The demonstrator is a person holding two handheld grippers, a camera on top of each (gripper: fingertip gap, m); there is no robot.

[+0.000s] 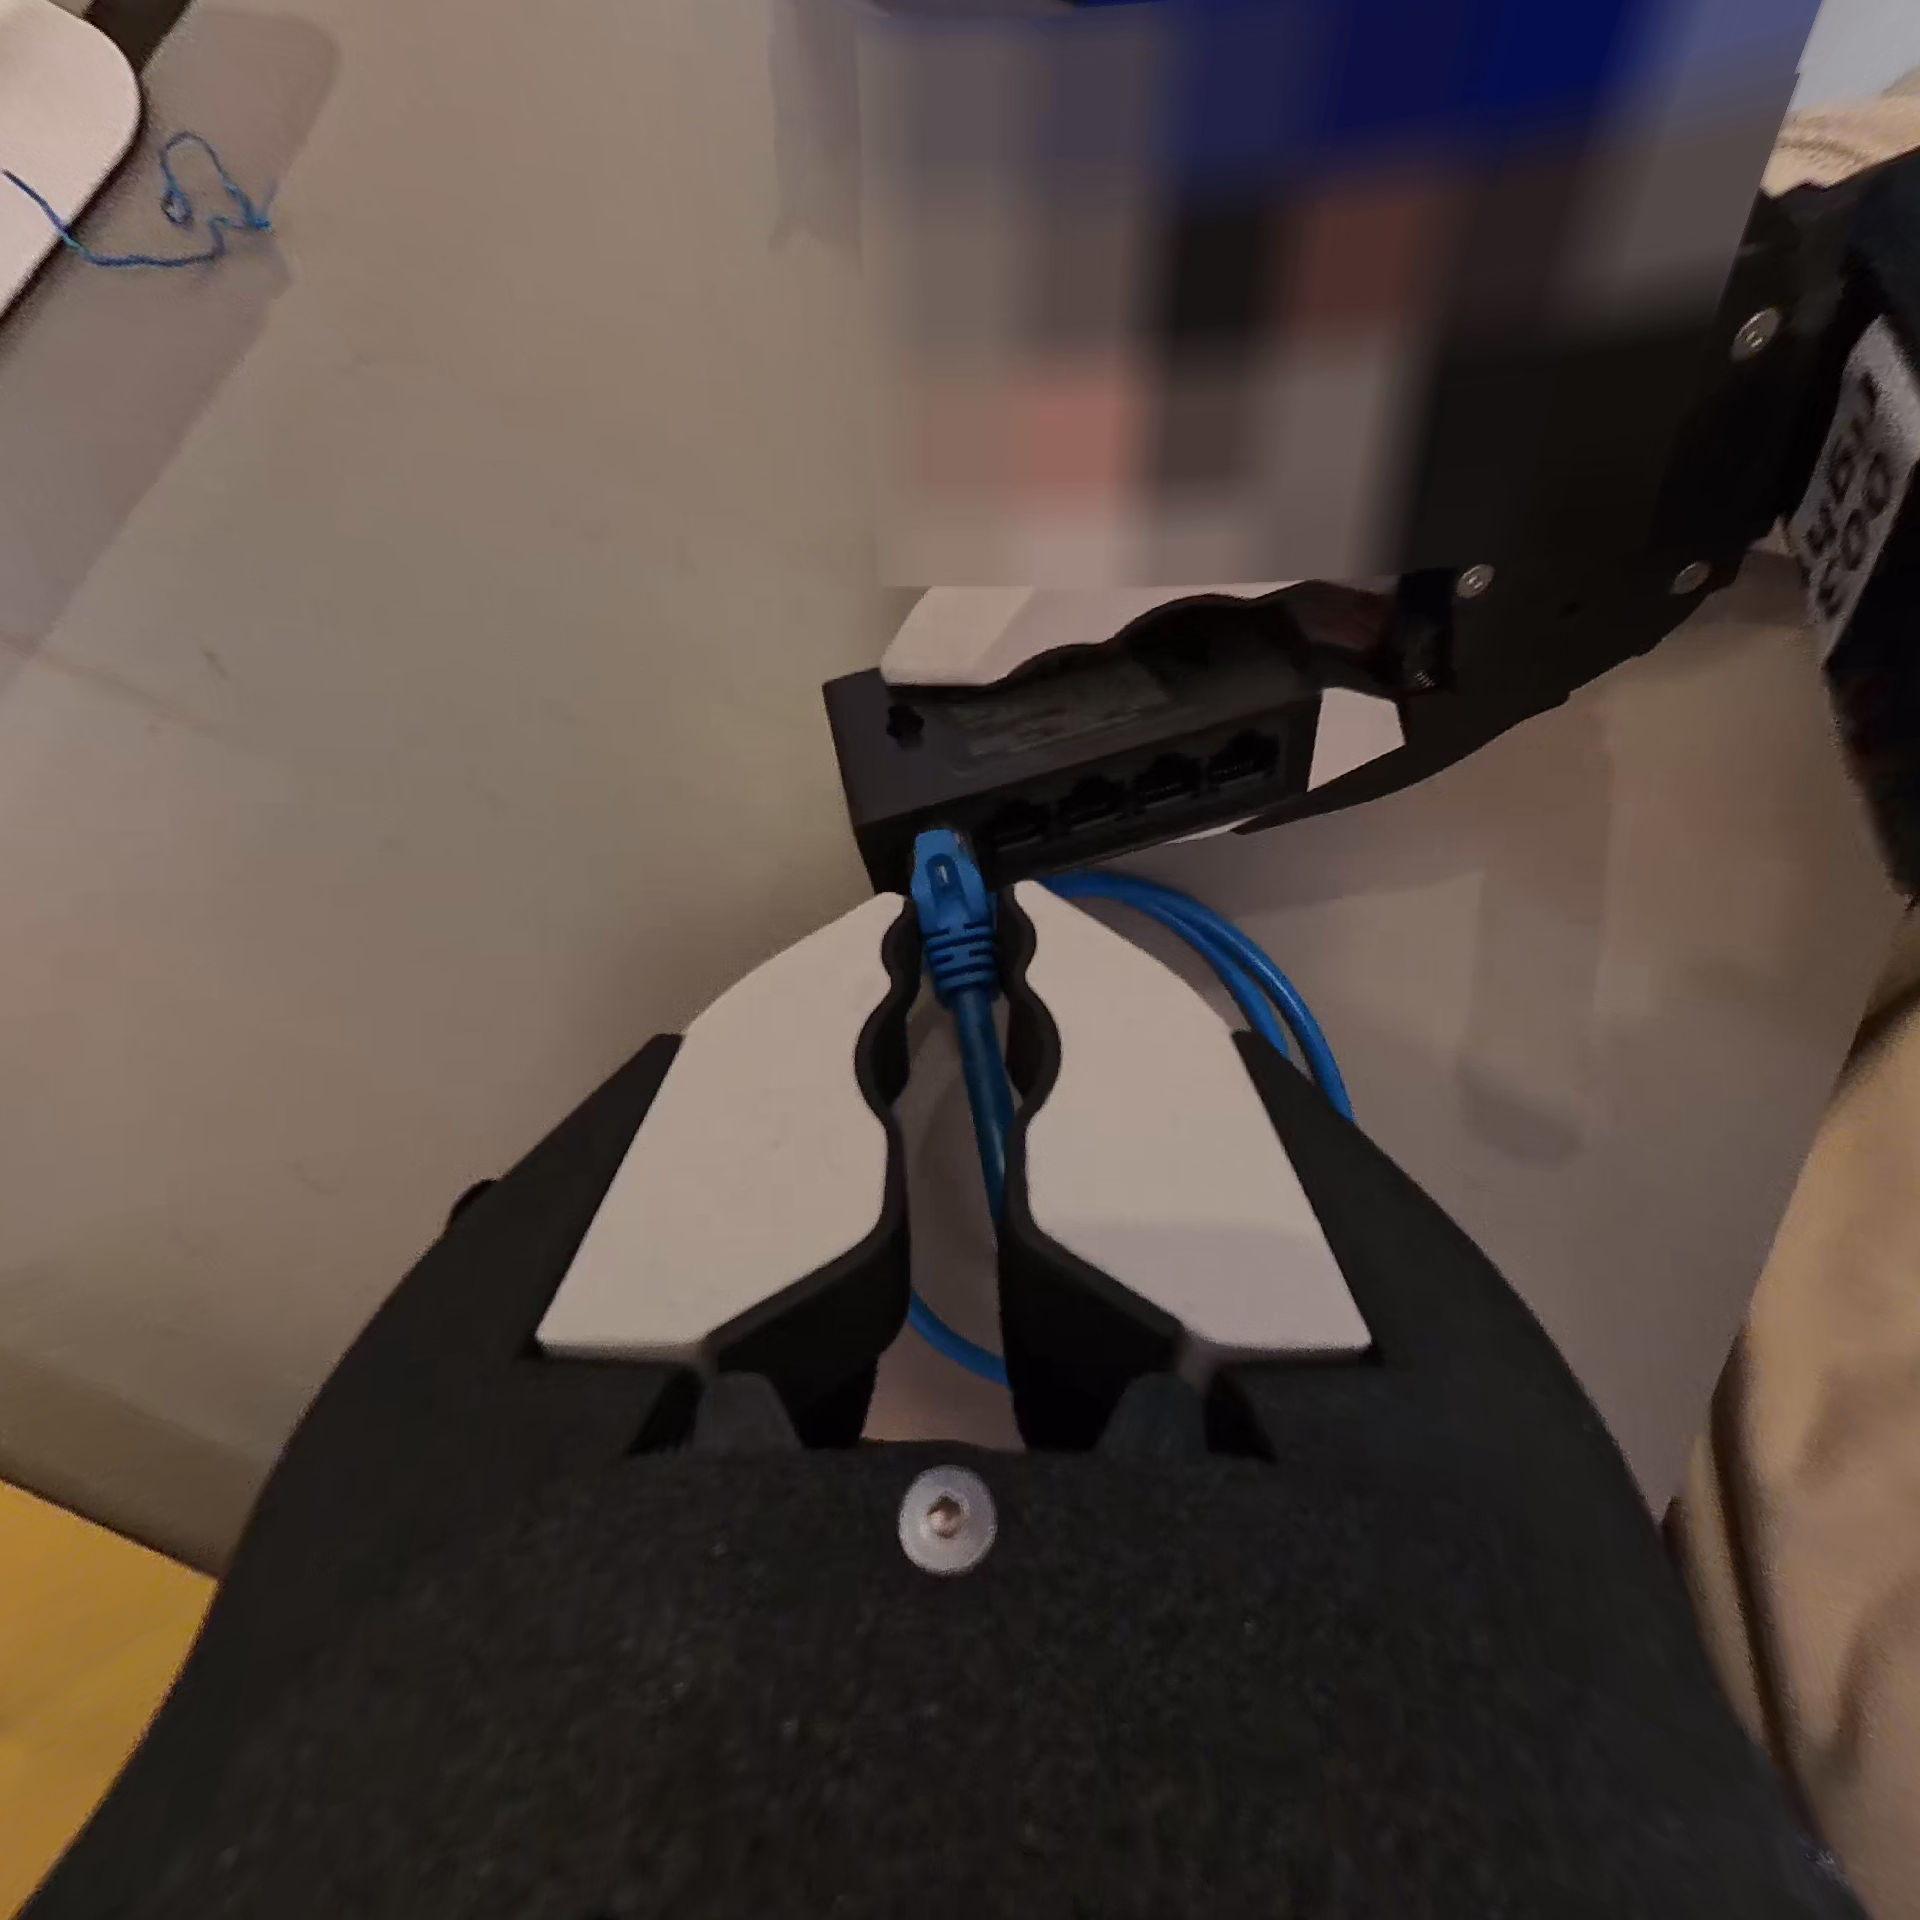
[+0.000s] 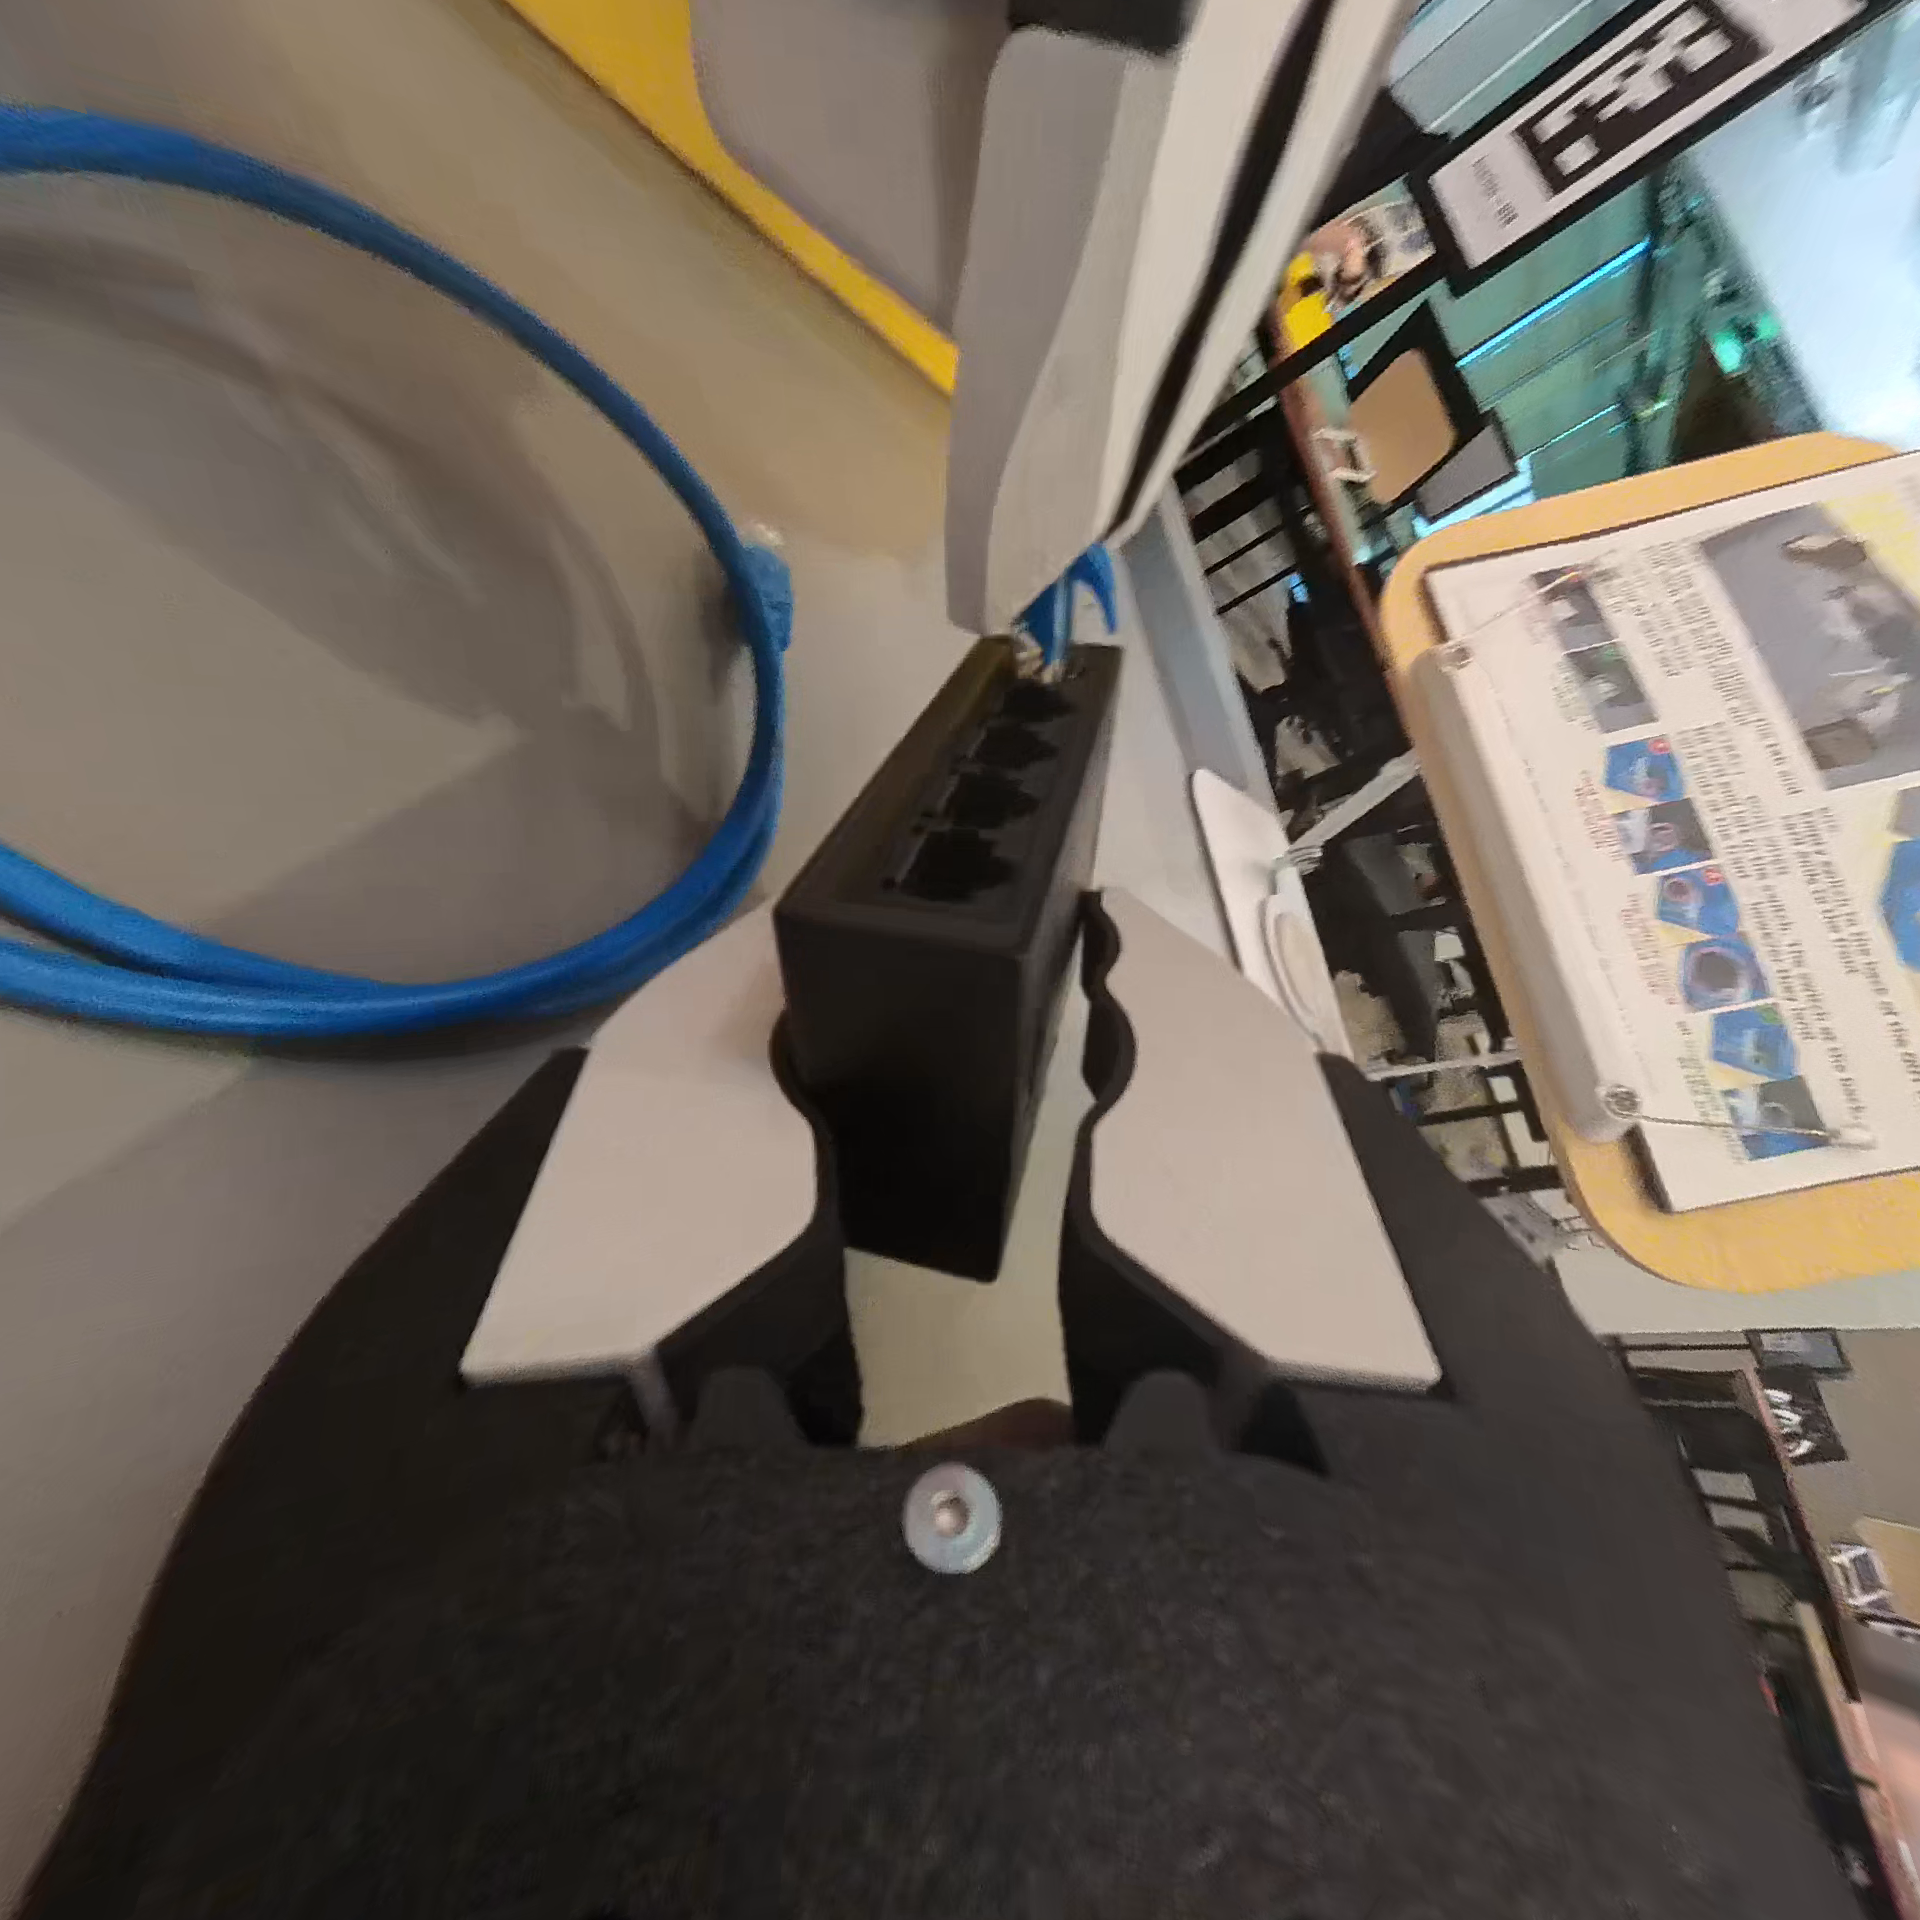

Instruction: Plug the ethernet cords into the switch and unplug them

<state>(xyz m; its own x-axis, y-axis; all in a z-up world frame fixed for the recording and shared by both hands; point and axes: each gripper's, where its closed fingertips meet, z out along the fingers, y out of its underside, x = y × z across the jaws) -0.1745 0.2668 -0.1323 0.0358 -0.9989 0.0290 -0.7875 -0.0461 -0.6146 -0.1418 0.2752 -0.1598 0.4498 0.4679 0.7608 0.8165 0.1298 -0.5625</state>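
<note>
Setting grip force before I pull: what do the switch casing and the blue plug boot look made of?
Switch: hard, matte black casing, probably plastic or painted metal; sharp edges, dull sheen. Plug boot: soft-looking moulded blue rubbery plastic with ribbed strain relief, held in the left gripper. Right gripper clamps the switch.

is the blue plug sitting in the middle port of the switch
No, the blue plug sits in the end port of the switch; the others are empty.

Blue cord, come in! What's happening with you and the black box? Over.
Left hand-held gripper shut on blue cord, plug at end port of switch. Right hand-held gripper shut on switch. Other ports empty. Nothing in the way.
</note>
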